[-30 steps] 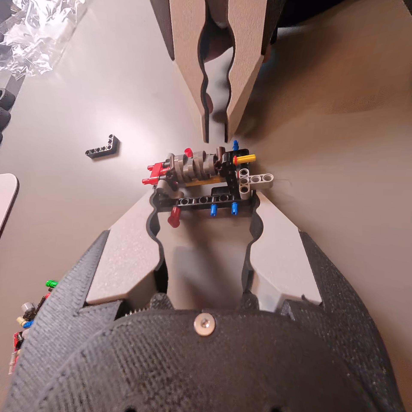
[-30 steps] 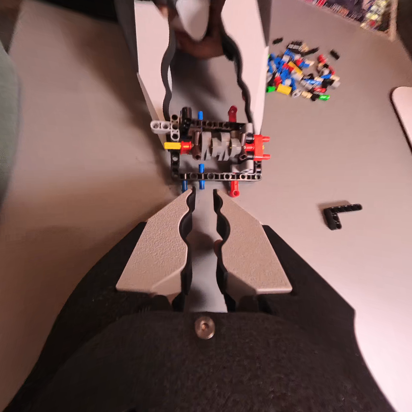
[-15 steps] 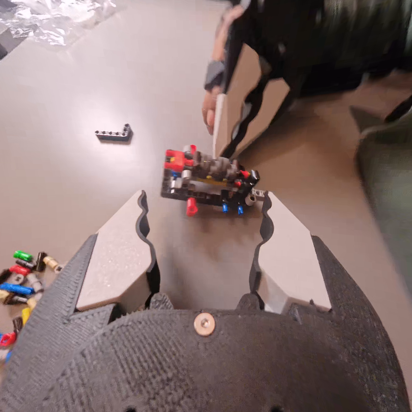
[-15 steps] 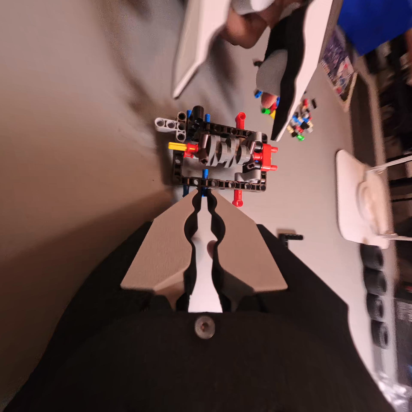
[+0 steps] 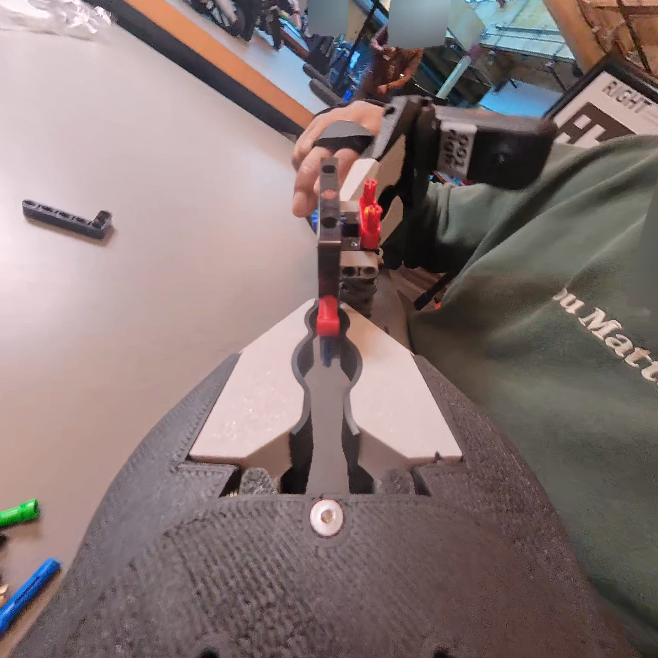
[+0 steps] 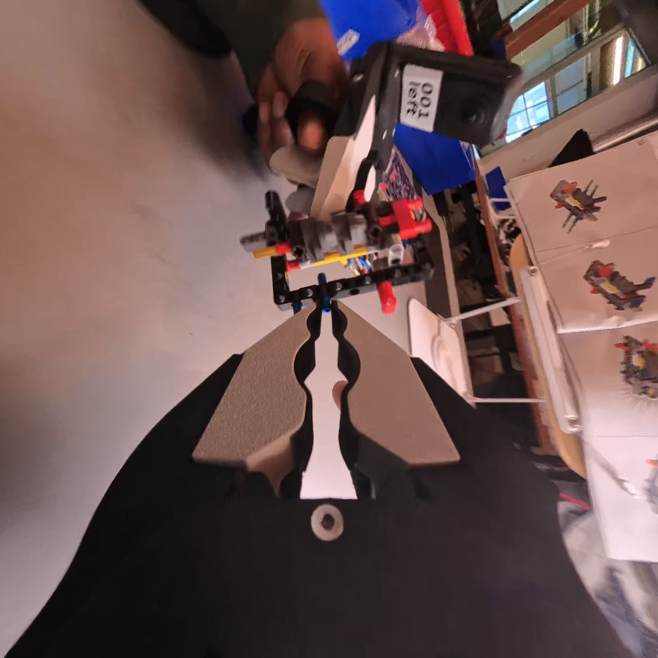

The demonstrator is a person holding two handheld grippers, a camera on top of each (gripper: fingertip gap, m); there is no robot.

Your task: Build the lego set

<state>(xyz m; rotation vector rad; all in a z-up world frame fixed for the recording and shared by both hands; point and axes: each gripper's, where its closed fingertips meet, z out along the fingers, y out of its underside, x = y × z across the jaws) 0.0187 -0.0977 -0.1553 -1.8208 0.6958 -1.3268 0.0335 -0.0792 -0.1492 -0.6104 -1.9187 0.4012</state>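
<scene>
- While the lego frame (image 6: 350,256) hangs in the air above the desk (image 5: 142,178), both grippers have hold of it, one on each long side, seemingly so it can be turned and looked over.
- The right gripper (image 6: 325,309) is closed on a blue pin (image 6: 323,292) sticking out of the black beam nearest it; so small a hold probably lets the frame swing.
- The left gripper (image 5: 328,322) is closed around a red pin (image 5: 327,318) at the frame's edge, so that in its own view the frame shows edge-on.
- An instruction sheet (image 6: 584,249) stands to one side in the right wrist view, perhaps why the frame is raised: to compare.
- A black L-shaped beam (image 5: 67,222) lies alone on the desk, well apart from the frame, likely a part waiting to be fitted.
- Loose green and blue pins (image 5: 21,569) lie at the desk's near edge.
</scene>
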